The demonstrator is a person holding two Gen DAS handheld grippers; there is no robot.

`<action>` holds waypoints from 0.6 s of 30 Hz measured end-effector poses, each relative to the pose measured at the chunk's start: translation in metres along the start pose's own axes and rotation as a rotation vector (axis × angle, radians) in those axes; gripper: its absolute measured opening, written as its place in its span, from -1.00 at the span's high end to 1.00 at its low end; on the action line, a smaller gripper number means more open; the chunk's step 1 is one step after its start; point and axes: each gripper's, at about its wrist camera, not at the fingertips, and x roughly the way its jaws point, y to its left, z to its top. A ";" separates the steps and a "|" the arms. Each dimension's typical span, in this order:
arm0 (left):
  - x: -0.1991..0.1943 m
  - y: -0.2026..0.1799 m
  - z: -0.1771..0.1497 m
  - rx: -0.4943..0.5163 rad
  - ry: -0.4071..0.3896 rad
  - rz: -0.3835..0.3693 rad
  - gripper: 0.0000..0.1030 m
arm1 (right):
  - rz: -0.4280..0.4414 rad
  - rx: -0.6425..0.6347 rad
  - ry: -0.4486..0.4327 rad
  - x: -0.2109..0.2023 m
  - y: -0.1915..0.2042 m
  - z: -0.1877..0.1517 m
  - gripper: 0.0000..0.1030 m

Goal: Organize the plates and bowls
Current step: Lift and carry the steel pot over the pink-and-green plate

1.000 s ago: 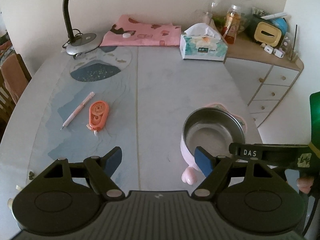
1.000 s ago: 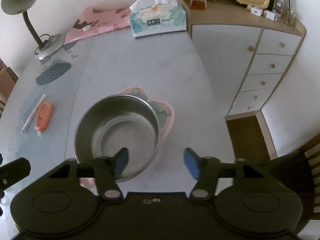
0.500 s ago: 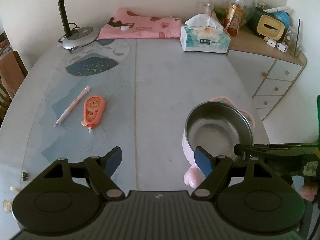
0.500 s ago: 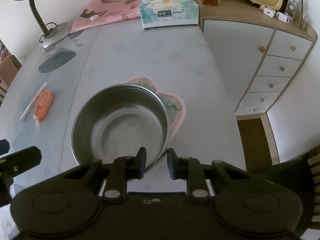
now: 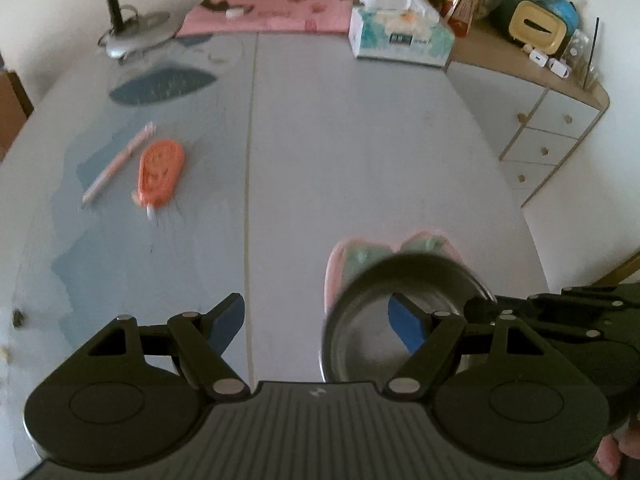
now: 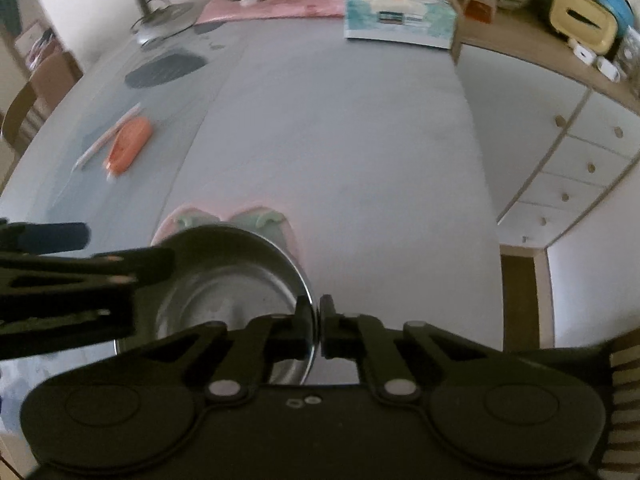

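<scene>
Item: stainless steel bowl [image 6: 224, 300], held by the right gripper [image 6: 319, 326], whose fingers are pinched narrow on the near rim, one inside and one outside the wall. The bowl appears raised clear of the table [image 6: 340, 140] and tilted, hanging above the pink plate [image 6: 224, 216] with green pattern, which lies flat on the table near its front edge

Item: left gripper [image 5: 316, 320], fingers spread wide, holding nothing; its right fingertip [image 5: 404, 318] shows against the bowl's hollow, though contact cannot be told

Other contents of the table: orange correction tape dispenser [image 5: 160, 172] with a pink pen [image 5: 118, 162] just beside it; lamp base [image 5: 136, 34], pink cloth [image 5: 272, 16] and tissue box [image 5: 400, 34] along the far edge. A drawer cabinet [image 5: 552, 120] stands to the right

Step in hand, as judged: lifting the bowl off the plate so the two can be sorted separately

Next move, as judged: carry the bowl to open table well apart from the plate and set it down level before loosening the pinch; the thin rim grip may let the bowl swing or slip, so a steady carry is wanted. The free left gripper is placed to steady the bowl or take the plate
</scene>
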 end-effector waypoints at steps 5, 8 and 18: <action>0.000 0.000 -0.025 -0.020 0.041 -0.026 -0.23 | -0.006 -0.027 0.004 -0.005 0.006 -0.010 0.90; 0.004 0.000 -0.031 -0.030 0.058 -0.017 0.15 | -0.002 -0.032 0.011 -0.007 0.008 -0.014 0.91; -0.005 0.003 -0.047 -0.028 0.073 0.027 0.92 | 0.010 -0.034 0.018 -0.013 0.014 -0.027 0.92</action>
